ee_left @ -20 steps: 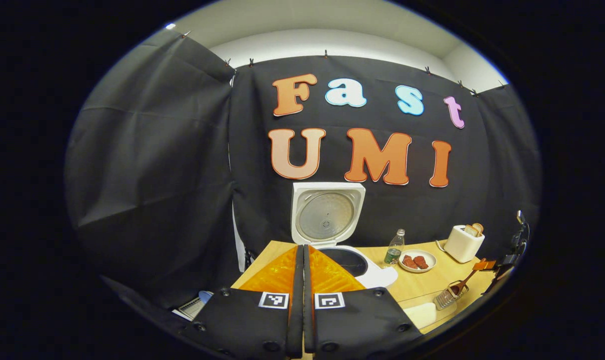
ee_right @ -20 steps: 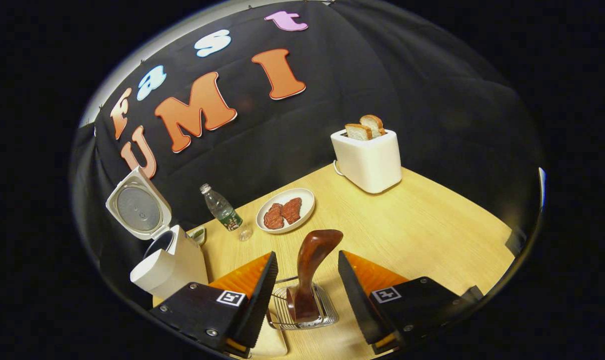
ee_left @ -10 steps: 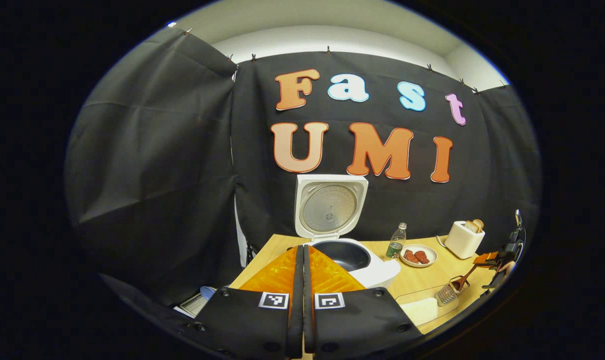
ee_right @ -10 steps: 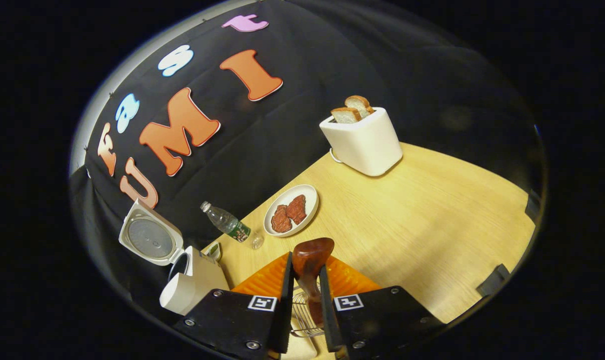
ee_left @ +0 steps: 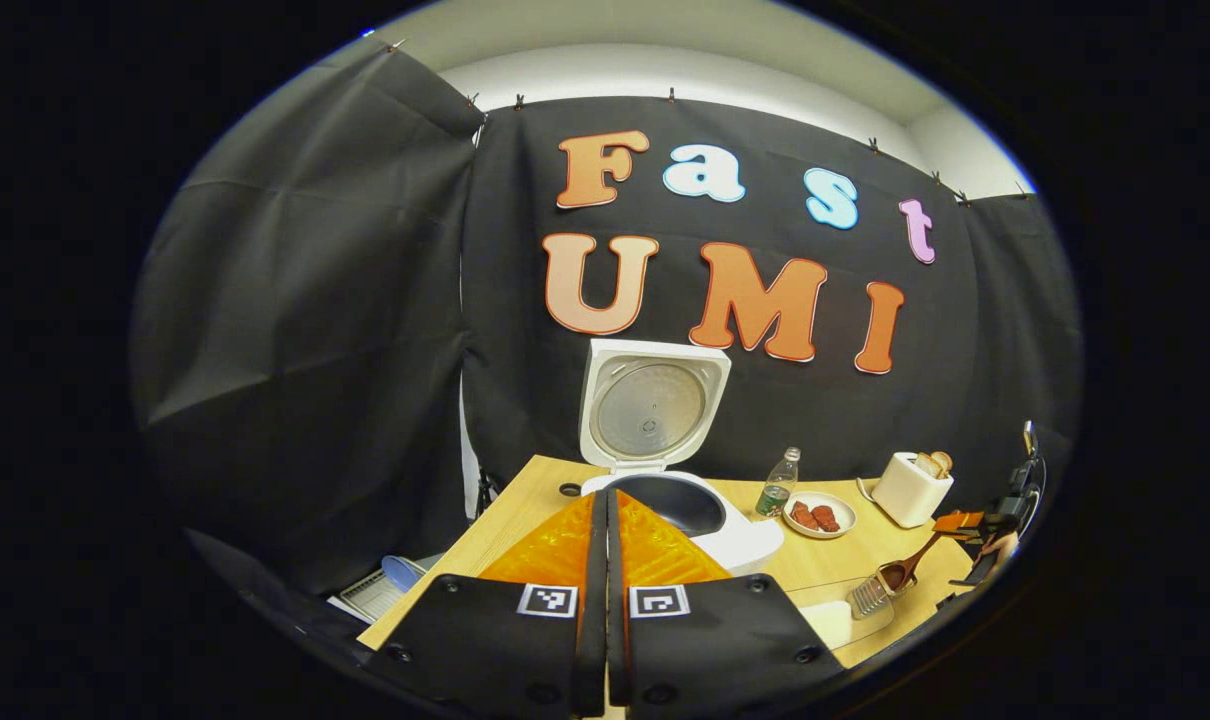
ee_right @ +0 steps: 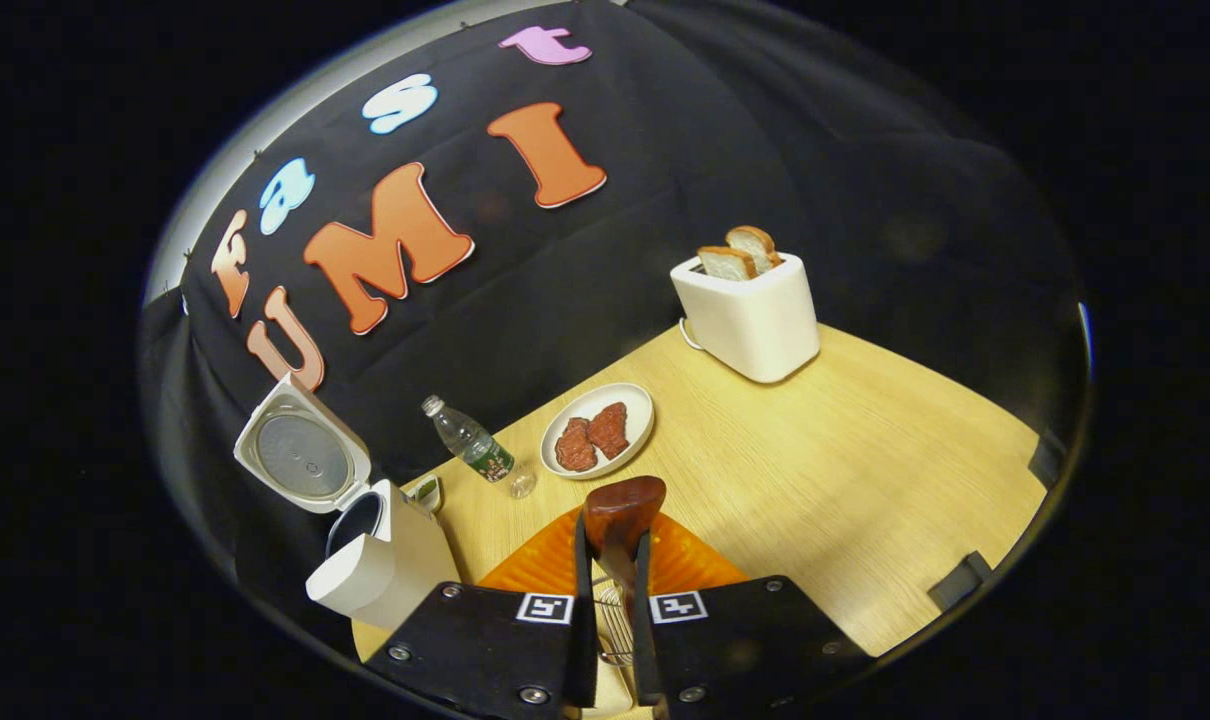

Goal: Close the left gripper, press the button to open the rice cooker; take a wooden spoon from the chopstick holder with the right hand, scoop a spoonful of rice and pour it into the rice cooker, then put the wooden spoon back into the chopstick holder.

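Observation:
The white rice cooker (ee_left: 735,535) stands with its lid (ee_left: 653,405) up and its dark inner pot showing; in the right gripper view the rice cooker (ee_right: 380,570) sits at the lower left. My left gripper (ee_left: 605,520) is shut and empty, held back from the cooker's front. My right gripper (ee_right: 610,545) is shut on the handle of the wooden spoon (ee_right: 620,505), which stands in the wire chopstick holder (ee_right: 613,625). From the left gripper view, the wooden spoon (ee_left: 910,565) leans out of the chopstick holder (ee_left: 868,598) beside a clear container of rice (ee_left: 833,622).
On the wooden table (ee_right: 845,480) stand a water bottle (ee_right: 475,452), a plate of red meat pieces (ee_right: 597,440) and a white toaster (ee_right: 750,315) with two bread slices. The table's left edge (ee_left: 445,570) drops off beside the cooker.
My right gripper went from open around the spoon handle to shut on it and has tilted slightly. My left gripper, still shut, has drawn back from the cooker.

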`<act>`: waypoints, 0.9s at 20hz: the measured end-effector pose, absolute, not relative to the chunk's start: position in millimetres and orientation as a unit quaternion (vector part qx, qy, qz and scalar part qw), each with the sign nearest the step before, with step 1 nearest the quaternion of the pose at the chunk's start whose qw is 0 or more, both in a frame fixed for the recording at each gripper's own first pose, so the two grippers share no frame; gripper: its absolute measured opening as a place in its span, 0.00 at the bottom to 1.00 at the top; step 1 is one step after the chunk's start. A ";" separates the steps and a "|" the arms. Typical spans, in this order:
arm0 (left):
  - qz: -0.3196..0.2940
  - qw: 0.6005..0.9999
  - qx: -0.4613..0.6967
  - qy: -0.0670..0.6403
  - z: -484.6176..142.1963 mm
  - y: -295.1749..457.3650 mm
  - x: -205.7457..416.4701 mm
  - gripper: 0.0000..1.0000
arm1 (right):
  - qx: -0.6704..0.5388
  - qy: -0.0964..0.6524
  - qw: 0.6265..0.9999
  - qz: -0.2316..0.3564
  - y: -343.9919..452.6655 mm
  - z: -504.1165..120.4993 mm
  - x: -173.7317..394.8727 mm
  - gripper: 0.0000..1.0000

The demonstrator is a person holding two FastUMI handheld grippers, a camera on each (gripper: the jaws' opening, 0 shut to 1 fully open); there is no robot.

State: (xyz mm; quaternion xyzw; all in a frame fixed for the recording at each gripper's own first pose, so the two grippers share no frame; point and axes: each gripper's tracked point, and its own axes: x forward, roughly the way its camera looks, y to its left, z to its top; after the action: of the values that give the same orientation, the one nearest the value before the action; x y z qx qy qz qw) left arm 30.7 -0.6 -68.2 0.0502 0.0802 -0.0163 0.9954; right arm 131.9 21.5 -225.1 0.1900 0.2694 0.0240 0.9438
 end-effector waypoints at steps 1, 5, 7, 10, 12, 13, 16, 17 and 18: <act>-0.020 0.995 0.050 0.078 -65.1 -2.4 28.4 0.05 | 0.174 0.268 0.947 0.028 25.3 -218.3 127.3 0.14; -0.029 0.996 0.056 0.065 -49.5 -4.9 23.1 0.05 | 0.129 0.228 0.964 0.049 42.6 -169.2 107.6 0.13; -0.030 0.996 0.066 0.056 -43.2 -5.4 19.5 0.05 | 0.126 0.206 0.968 0.066 59.8 -144.8 91.4 0.13; -0.028 0.996 0.071 0.053 -38.3 -3.5 15.6 0.05 | 0.120 0.178 0.972 0.098 89.7 -117.6 68.8 0.13; -0.036 0.995 0.070 0.054 -36.0 -7.8 12.8 0.06 | 0.095 0.164 0.976 0.110 107.8 -113.9 57.7 0.13; -0.044 0.995 0.069 0.058 -39.2 -10.3 11.4 0.32 | 0.075 0.159 0.978 0.113 116.1 -116.6 53.5 0.13; -0.042 0.995 0.064 0.057 -37.1 -11.6 8.4 0.85 | 0.017 0.167 0.977 0.132 143.4 -137.8 37.9 0.13; -0.040 0.996 0.065 0.054 -35.2 -10.1 8.3 0.85 | 0.010 0.171 0.976 0.137 150.2 -143.9 36.3 0.13; -0.034 0.996 0.067 0.051 -32.6 -8.1 6.5 0.89 | 0.008 0.173 0.975 0.140 156.8 -150.6 35.3 0.13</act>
State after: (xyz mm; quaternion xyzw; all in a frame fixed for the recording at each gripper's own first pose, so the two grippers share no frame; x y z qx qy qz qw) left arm 6.5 -8.1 -32.6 0.0674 0.0507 -0.0345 0.9958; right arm 35.3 156.8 -150.6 0.0080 0.1728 0.1397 0.9750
